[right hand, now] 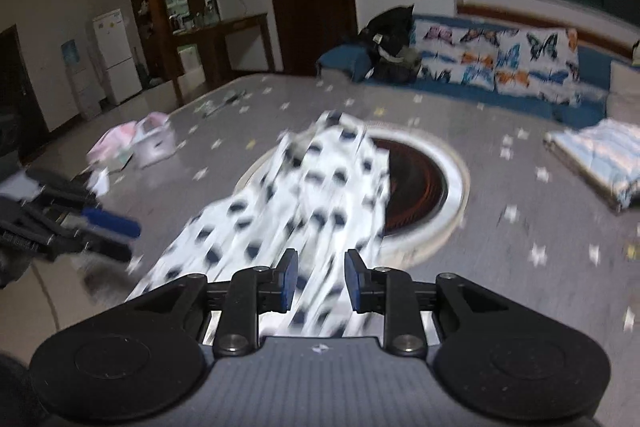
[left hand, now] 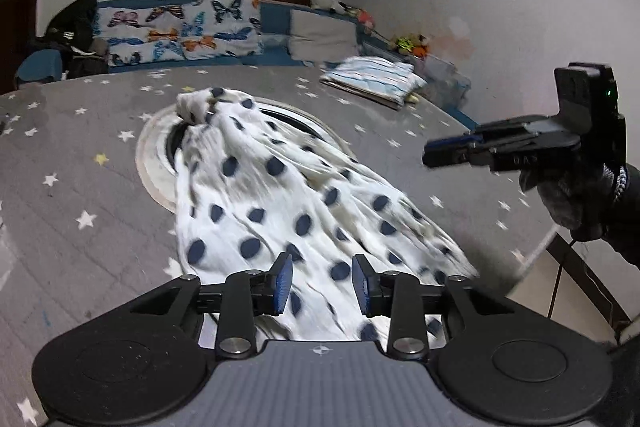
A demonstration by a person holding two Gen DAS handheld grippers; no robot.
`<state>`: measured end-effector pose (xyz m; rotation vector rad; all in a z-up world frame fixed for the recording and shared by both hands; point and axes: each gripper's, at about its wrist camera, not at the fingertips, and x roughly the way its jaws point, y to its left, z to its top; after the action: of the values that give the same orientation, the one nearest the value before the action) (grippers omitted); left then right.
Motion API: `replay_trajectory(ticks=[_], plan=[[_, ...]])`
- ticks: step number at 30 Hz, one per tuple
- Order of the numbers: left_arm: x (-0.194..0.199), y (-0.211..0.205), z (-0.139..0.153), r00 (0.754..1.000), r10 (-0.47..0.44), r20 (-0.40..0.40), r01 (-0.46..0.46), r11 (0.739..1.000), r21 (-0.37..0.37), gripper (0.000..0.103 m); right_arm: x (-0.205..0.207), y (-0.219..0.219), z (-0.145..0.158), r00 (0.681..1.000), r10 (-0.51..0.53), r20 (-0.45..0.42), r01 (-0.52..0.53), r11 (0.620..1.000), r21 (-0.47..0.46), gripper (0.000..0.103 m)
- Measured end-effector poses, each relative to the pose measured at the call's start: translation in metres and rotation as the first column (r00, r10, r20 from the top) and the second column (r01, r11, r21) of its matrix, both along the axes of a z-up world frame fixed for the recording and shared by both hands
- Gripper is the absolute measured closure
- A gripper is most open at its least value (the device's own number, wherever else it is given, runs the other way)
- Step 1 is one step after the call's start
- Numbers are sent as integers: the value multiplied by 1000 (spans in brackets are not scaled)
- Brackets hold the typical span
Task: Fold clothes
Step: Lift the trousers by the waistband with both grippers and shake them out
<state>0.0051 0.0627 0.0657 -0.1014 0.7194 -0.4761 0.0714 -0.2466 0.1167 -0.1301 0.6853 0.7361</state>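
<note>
A white garment with dark blue polka dots point(left hand: 280, 195) lies stretched across the grey star-patterned table point(left hand: 80, 155), its far end bunched over a round inset in the tabletop point(left hand: 154, 163). My left gripper point(left hand: 322, 283) hovers open over the garment's near end, with cloth showing in the gap between its blue pads point(left hand: 282, 283). The right gripper point(left hand: 440, 153) is off to the right, above bare table. In the right wrist view the garment point(right hand: 320, 195) is motion-blurred and runs under my open right gripper point(right hand: 322, 281). The left gripper point(right hand: 112, 235) appears at the left edge.
A folded striped cloth point(left hand: 376, 75) lies at the table's far right, also visible as the folded cloth point(right hand: 600, 155). Butterfly-print pillows point(left hand: 180, 27) sit on a blue sofa behind. A white box with pink items point(right hand: 148, 143) rests near the table's left edge. The round inset point(right hand: 424, 187) glows reddish inside.
</note>
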Motion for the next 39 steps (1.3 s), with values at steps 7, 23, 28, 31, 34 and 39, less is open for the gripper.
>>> replay_trajectory(ticks=[7,23,28,31,34,39], plan=[[51,3,-23,998,67,-7,-67,997,-30,67,72,49,7,998,2,61,-2,1000,9,78],[102,6,-62,992,94,-90,-96,995,-27,67,186,185,-37,983,161,87,-143,972,-188,57],[102,8,-64,991,92,-96,-96,995,-31,67,203,193,-51,989,135,59,-123,977,-176,86],[102,9,-65,991,92,-98,-96,995,-33,67,208,184,-49,995,77,70,-66,985,-158,98],[101,8,-65,991,92,-95,-96,995,-33,67,208,165,-38,993,-5,115,20,991,-133,99],[102,7,-65,991,94,-92,-97,995,-30,67,198,112,-13,964,-159,213,190,973,-132,99]])
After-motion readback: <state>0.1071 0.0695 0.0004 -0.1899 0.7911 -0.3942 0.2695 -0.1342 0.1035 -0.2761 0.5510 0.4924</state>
